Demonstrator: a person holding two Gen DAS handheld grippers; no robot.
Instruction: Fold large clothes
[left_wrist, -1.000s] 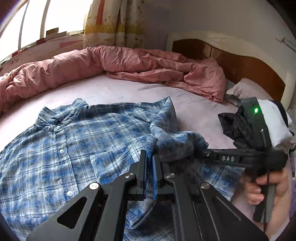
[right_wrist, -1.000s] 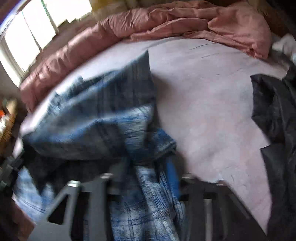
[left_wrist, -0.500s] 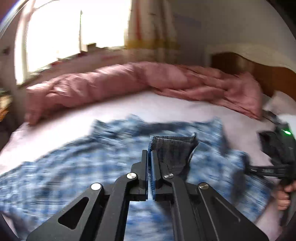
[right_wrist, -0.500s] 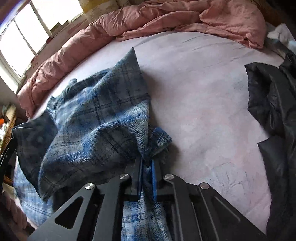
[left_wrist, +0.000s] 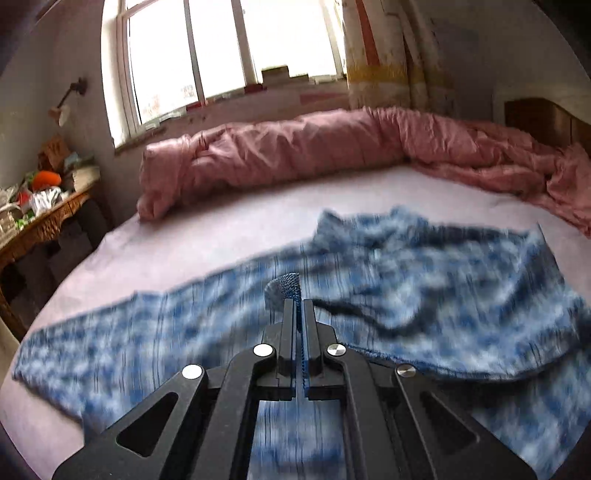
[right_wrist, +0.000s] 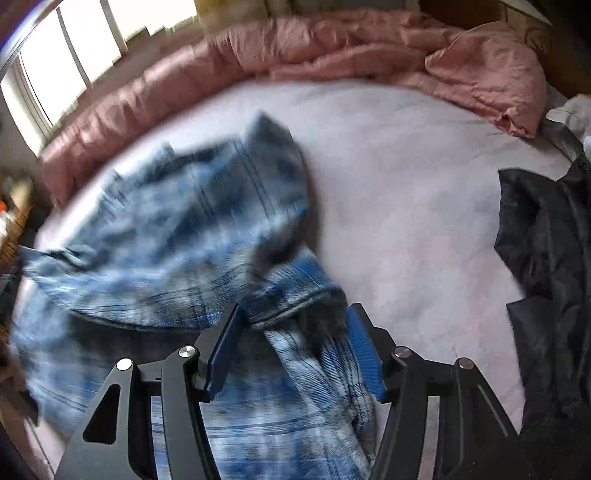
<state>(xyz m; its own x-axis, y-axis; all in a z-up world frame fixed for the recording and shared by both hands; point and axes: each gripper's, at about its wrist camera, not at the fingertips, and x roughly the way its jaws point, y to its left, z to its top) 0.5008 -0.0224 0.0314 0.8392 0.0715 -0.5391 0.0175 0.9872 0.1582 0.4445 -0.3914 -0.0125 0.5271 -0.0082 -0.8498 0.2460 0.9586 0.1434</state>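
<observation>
A blue plaid shirt (left_wrist: 424, 280) lies spread across the pale pink bed sheet (left_wrist: 229, 229), blurred by motion. My left gripper (left_wrist: 299, 306) is shut on a fold of the shirt, a bit of cloth sticking up between the fingers. In the right wrist view the shirt (right_wrist: 177, 236) lies bunched at left and middle. My right gripper (right_wrist: 295, 321) is open, its blue pads apart, with a bunched part of the shirt lying loose between them.
A rolled pink duvet (left_wrist: 332, 155) runs along the far side of the bed under the window (left_wrist: 221, 55). A cluttered wooden side table (left_wrist: 40, 206) stands at the left. A black garment (right_wrist: 546, 280) lies on the bed's right side.
My right gripper has opened and let go of the shirt. My left gripper, still shut on the cloth, has swung left toward the window, pulling the shirt with it.
</observation>
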